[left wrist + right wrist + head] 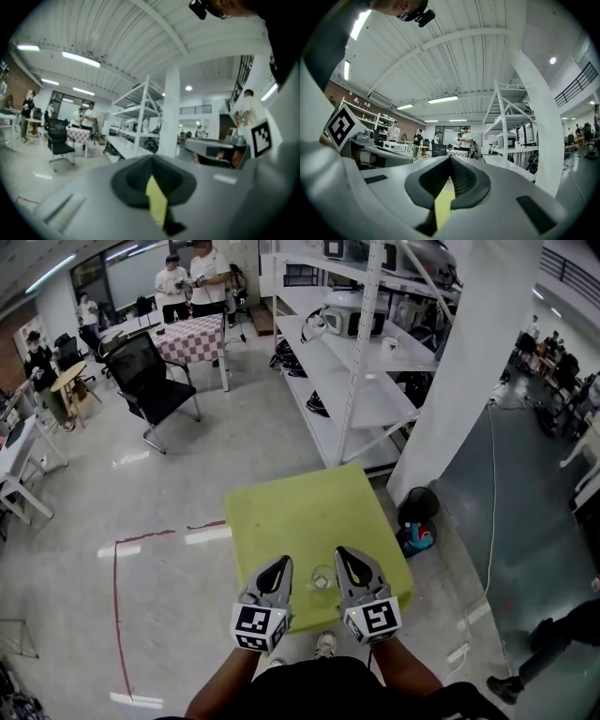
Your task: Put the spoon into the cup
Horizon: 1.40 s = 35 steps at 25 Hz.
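Observation:
A small clear glass cup (322, 578) stands near the front edge of the yellow-green table (300, 512). My left gripper (278, 565) is just left of the cup and my right gripper (348, 559) just right of it, both held level above the table. In the left gripper view the jaws (152, 161) meet at the tips with nothing between them. In the right gripper view the jaws (451, 161) are likewise closed and empty. I see no spoon in any view; both gripper views look out over the room, not at the table.
White shelving (361, 362) and a white pillar (459, 381) stand behind the table on the right. A black office chair (150, 381) and a checkered table (192, 338) are far left. People stand in the background. A small object (417, 535) lies on the floor by the table's right side.

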Each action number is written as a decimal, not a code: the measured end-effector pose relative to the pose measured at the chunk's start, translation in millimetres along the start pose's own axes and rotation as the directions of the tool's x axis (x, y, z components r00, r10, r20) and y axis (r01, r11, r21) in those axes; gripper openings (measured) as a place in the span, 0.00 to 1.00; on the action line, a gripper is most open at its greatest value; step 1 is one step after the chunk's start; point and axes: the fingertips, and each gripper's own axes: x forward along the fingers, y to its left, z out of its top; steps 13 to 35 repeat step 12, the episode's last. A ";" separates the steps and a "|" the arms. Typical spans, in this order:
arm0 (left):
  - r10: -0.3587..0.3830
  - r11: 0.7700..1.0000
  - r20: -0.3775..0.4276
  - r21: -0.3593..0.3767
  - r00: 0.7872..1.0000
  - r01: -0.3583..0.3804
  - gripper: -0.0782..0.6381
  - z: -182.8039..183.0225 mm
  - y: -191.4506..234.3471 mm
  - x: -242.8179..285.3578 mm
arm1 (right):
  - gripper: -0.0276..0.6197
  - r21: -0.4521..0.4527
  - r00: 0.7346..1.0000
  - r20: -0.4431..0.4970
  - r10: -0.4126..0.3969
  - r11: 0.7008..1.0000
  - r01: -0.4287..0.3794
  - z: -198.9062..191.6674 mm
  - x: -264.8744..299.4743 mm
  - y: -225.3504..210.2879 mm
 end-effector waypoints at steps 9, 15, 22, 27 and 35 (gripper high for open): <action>0.015 1.000 -0.024 -0.020 1.000 -0.016 0.12 -15.5 2.2 5.5 | 0.05 0.021 0.999 -0.033 0.011 1.000 -0.010 -18.0 -5.2 -0.8; 0.019 1.000 -0.028 -0.022 0.999 -0.019 0.12 -18.0 1.8 10.0 | 0.05 0.033 0.999 -0.035 0.016 0.999 -0.015 -23.3 -3.7 -4.2; 0.019 1.000 -0.028 -0.022 0.999 -0.019 0.12 -18.0 1.8 10.0 | 0.05 0.033 0.999 -0.035 0.016 0.999 -0.015 -23.3 -3.7 -4.2; 0.019 1.000 -0.028 -0.022 0.999 -0.019 0.12 -18.0 1.8 10.0 | 0.05 0.033 0.999 -0.035 0.016 0.999 -0.015 -23.3 -3.7 -4.2; 0.019 1.000 -0.028 -0.022 0.999 -0.019 0.12 -18.0 1.8 10.0 | 0.05 0.033 0.999 -0.035 0.016 0.999 -0.015 -23.3 -3.7 -4.2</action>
